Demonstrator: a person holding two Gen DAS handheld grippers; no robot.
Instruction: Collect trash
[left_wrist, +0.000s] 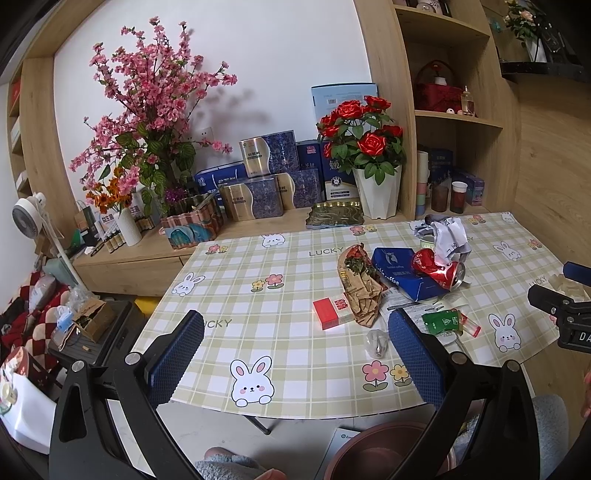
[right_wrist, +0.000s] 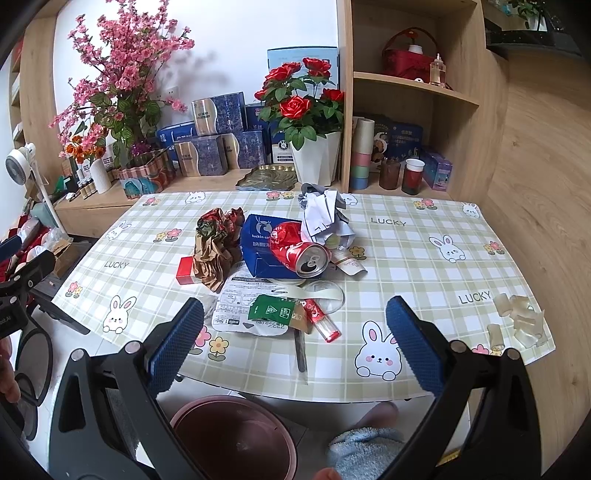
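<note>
Both grippers wide apart, empty, hovering off the near edge of the desk (right_wrist: 406, 236); nothing picked yet. Left gripper (left_wrist: 295, 354) sits over the near-left part, right gripper (right_wrist: 295, 343) over the near-middle. Trash is heaped mid-desk: crushed red soda can (right_wrist: 299, 249) lying on a blue coffee box (right_wrist: 258, 243), crumpled brown paper wrapper (right_wrist: 216, 247) just left of them, small red carton (right_wrist: 184, 271) touching the wrapper, white crumpled paper (right_wrist: 325, 218) behind the can, green sachet (right_wrist: 271, 308) and red tube (right_wrist: 323, 319) on a printed sheet (right_wrist: 236, 295) toward the near edge. Loose tape bits (right_wrist: 521, 319) at the near-right corner. Brown bin (right_wrist: 236, 435) on the floor below the near edge.

Step likely first grab. Take near-edge pieces first — sachet or tube — clamp across the narrow side, lift clear, release over the bin. Can is round; pinch the crushed waist so it doesn't roll.
</note>
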